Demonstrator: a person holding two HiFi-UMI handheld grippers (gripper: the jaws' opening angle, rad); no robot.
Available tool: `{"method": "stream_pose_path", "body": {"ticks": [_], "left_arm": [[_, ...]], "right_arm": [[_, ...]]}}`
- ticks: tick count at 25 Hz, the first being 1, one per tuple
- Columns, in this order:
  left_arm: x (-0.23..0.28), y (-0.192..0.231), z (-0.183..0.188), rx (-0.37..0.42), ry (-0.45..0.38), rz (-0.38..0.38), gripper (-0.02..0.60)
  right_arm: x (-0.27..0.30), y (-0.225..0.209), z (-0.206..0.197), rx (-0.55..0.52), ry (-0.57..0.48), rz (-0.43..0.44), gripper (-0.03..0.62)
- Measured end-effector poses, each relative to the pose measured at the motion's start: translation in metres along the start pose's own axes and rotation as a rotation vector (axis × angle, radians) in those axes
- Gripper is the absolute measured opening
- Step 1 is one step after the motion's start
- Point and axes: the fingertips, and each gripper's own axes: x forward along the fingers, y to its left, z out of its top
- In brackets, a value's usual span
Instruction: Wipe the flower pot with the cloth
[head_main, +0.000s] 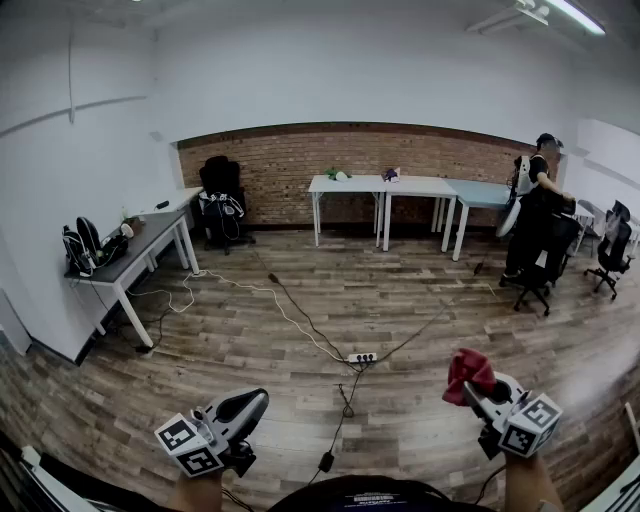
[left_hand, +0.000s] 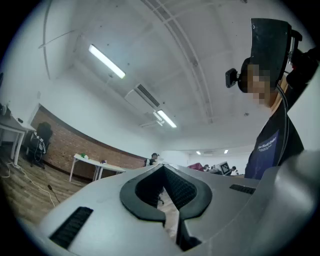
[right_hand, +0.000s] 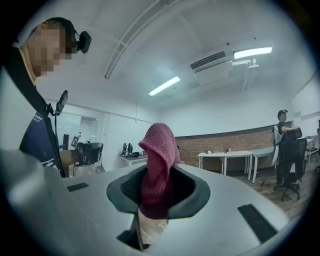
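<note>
A red knitted cloth (head_main: 466, 368) sticks up out of my right gripper (head_main: 472, 392), which is shut on it at the lower right of the head view. In the right gripper view the cloth (right_hand: 158, 159) fills the gap between the jaws of that gripper (right_hand: 157, 176) and folds over at the top. At the lower left, my left gripper (head_main: 254, 399) is shut with nothing in it. The left gripper view shows the left gripper (left_hand: 163, 171) tilted up toward the ceiling. Something small and green (head_main: 333, 173) sits on the far white table (head_main: 350, 186). I cannot tell if it is the flower pot.
Cables and a power strip (head_main: 362, 357) lie on the wooden floor ahead. A grey desk (head_main: 140, 250) with gear stands at the left wall, next to a black chair (head_main: 220, 198). Another person (head_main: 534, 205) stands among office chairs (head_main: 610, 252) at the right.
</note>
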Motion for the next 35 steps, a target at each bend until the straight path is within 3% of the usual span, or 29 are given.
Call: {"method": "stream_pose_path", "body": {"ticks": [22,35], "left_arm": [[0.005,-0.003,-0.003,0.000,0.024,-0.023,0.002],[0.079,-0.044,-0.019,0.001,0.063,-0.105,0.002]], "right_arm": [[-0.005,0.002,-0.003,0.062,-0.020,0.017,0.083],[-0.068,-0.048,-0.008,0.081,-0.031,-0.052,0.083]]}}
